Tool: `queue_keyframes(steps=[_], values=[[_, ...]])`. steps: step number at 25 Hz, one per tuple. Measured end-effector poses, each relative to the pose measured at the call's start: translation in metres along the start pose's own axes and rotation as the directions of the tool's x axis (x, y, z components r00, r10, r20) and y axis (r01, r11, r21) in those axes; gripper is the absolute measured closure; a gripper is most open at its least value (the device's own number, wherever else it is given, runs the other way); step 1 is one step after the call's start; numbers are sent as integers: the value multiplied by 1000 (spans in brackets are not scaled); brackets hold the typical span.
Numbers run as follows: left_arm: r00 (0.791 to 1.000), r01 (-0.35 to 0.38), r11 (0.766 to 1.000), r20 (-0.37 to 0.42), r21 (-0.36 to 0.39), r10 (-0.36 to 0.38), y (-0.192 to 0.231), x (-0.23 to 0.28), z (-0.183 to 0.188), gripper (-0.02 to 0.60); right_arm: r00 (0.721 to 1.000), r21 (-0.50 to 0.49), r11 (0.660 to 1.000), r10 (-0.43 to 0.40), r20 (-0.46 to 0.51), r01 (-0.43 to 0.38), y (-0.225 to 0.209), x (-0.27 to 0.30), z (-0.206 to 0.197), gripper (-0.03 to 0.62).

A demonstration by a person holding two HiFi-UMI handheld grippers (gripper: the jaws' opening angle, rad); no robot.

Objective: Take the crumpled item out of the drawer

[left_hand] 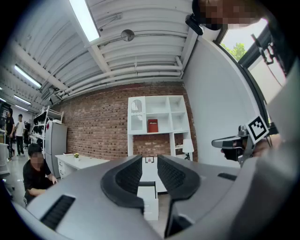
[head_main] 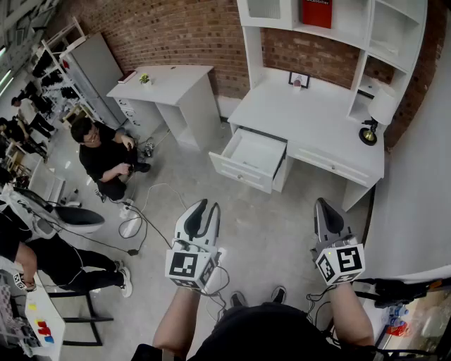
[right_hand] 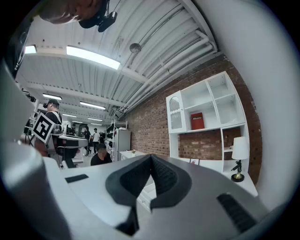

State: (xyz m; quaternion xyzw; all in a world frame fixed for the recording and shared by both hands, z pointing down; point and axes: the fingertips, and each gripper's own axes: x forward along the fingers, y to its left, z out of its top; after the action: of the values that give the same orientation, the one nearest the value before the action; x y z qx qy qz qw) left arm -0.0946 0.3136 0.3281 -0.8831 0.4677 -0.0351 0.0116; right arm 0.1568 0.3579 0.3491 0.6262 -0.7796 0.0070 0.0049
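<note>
Currently left gripper [head_main: 204,206] has its jaws a little apart with nothing between them; right gripper [head_main: 323,204] is pinched closed, empty. Both are well short of the open drawer [head_main: 243,176] in the white desk [head_main: 303,113]. No crumpled item visible from here, drawer interior looks bare. Likely light and soft, so pinch a raised fold. Nothing blocks the approach; desk lamp [head_main: 373,116] and crouching person [head_main: 106,155] are well aside

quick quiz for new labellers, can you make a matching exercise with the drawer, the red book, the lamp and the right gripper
Things:
1 drawer
2 red book
3 lamp
4 right gripper

Place or state:
a in the shelves above the desk
b jaws together, nothing held
c pulled open
d at the desk's right end

Pairs: 1-c, 2-a, 3-d, 4-b
</note>
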Motion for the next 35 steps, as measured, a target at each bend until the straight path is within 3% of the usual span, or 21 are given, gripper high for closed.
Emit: queue_keyframes(steps=[17, 20, 27, 32, 35], values=[[997, -75, 997, -33, -5, 74, -54, 20, -8, 483, 998, -27, 998, 58, 40, -57, -64, -16, -8, 584], [995, -99, 995, -24, -18, 98, -43, 27, -11, 454, 995, -32, 995, 94, 30, -93, -61, -3, -12, 522], [994, -100, 994, -39, -46, 98, -8, 74, -42, 400, 992, -35, 992, 125, 1, -125, -62, 55, -33, 519], [993, -106, 989, -58, -104, 101, 50, 121, -57, 388, 991, -48, 991, 124, -46, -126, -65, 128, -40, 517], [993, -101, 990, -75, -100, 93, 88, 147, -65, 388, 991, -24, 992, 118, -69, -120, -61, 174, -41, 517]])
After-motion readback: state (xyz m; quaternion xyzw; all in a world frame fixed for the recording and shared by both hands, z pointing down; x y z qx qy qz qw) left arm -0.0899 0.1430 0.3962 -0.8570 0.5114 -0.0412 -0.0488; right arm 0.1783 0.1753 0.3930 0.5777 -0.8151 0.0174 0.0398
